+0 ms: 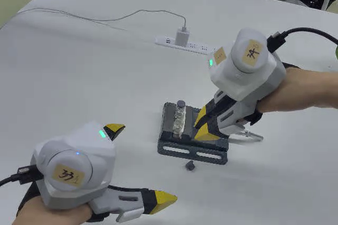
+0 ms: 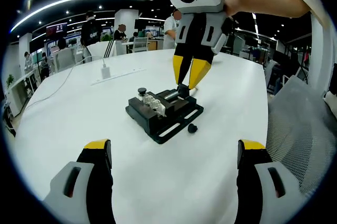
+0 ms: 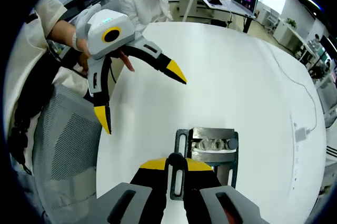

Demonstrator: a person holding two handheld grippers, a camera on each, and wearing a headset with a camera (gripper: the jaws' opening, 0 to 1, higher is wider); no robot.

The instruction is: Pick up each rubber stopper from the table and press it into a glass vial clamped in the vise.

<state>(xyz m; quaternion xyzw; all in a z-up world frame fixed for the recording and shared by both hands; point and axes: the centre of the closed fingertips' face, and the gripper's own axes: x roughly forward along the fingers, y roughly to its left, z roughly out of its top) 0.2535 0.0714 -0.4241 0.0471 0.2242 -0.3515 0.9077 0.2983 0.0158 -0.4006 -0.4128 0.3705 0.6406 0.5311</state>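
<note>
Here the left gripper point(image 2: 174, 148) gapes wide, while the right gripper point(image 3: 176, 164) seems closed over the vise point(image 1: 193, 152).

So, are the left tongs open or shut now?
Open. In the left gripper view the jaws of the left tongs stand far apart, with nothing between them but the white table.

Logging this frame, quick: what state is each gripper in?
Left gripper: open, holding nothing.
Right gripper: closed, apparently on the vise knob.
</note>
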